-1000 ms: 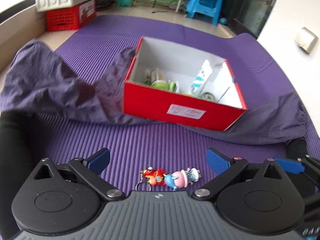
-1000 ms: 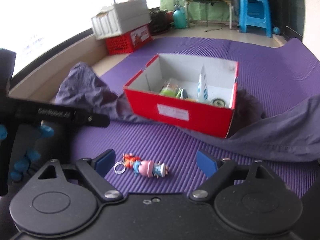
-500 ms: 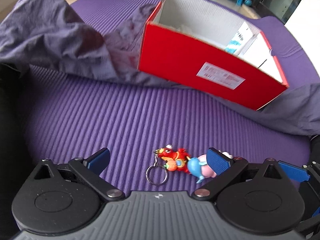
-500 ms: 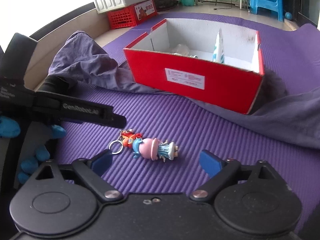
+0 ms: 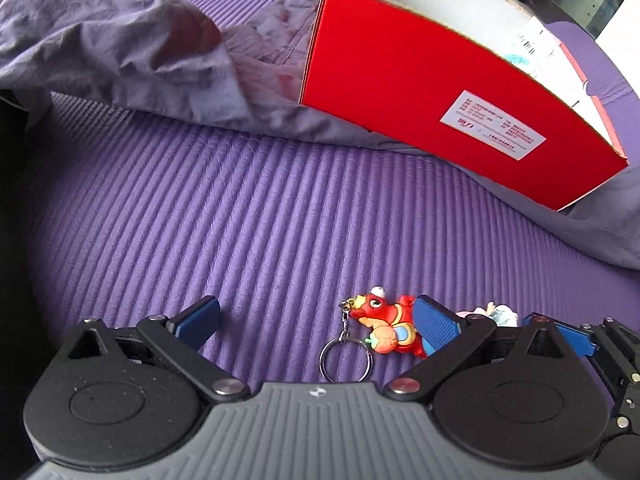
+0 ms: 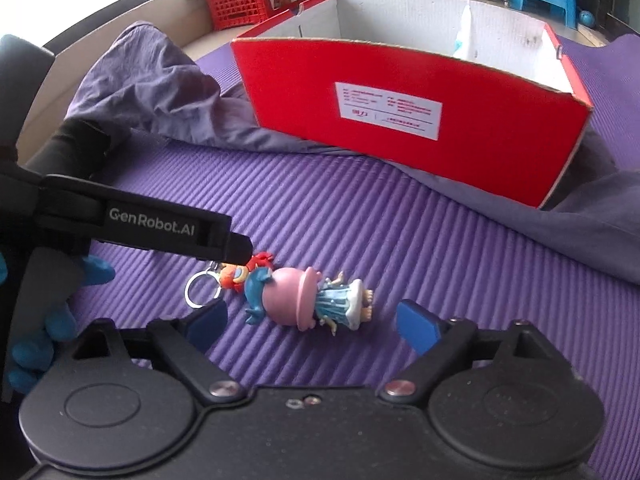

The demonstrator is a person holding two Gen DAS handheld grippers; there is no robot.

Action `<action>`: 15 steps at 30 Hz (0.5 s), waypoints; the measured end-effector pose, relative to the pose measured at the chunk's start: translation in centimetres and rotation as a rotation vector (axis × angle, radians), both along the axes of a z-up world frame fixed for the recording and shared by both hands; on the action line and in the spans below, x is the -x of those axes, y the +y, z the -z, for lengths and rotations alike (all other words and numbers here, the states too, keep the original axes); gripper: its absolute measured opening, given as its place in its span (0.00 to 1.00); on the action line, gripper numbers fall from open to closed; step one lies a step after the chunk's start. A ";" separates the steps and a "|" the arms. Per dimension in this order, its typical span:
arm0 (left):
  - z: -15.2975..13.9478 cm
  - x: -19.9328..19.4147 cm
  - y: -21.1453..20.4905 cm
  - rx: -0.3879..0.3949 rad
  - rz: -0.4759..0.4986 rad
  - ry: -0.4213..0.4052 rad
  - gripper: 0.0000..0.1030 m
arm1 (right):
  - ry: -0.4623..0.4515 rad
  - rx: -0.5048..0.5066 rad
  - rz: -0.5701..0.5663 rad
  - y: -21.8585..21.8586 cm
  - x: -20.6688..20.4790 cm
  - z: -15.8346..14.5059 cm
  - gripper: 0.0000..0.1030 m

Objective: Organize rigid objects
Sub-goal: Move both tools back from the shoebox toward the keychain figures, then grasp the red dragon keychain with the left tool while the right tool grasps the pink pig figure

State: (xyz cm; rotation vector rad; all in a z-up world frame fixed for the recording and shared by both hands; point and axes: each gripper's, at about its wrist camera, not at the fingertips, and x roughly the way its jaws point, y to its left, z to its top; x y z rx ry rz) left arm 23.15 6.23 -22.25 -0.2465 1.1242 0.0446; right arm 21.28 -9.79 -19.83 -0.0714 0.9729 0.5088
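"GenRobot.AI" — left tongs (image 6: pixel 224 240) arm

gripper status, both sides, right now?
Left gripper: open, holding nothing; red keychain on the mat between its fingers.
Right gripper: open but closing, pink figurine between its fingers, not gripped.

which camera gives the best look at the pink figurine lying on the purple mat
The right wrist view. There the pink figurine lies in full sight on the purple mat, head to feet. In the left wrist view only a pale sliver of it peeks out behind the left hand-held gripper.
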 end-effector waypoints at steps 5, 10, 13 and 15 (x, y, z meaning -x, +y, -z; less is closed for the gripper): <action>0.0 0.1 -0.4 -0.036 0.029 -0.017 1.00 | 0.014 0.012 -0.013 0.5 -0.7 0.6 0.76; -0.1 0.4 -0.5 -0.045 0.052 -0.038 1.00 | 0.014 0.020 -0.012 0.5 -0.6 0.7 0.70; -0.2 0.8 -0.9 -0.053 0.077 -0.050 1.00 | 0.007 0.023 0.003 0.2 -0.5 0.7 0.70; -0.3 1.0 -1.3 -0.063 0.104 -0.060 1.00 | 0.002 0.026 0.016 -0.4 -0.3 0.7 0.70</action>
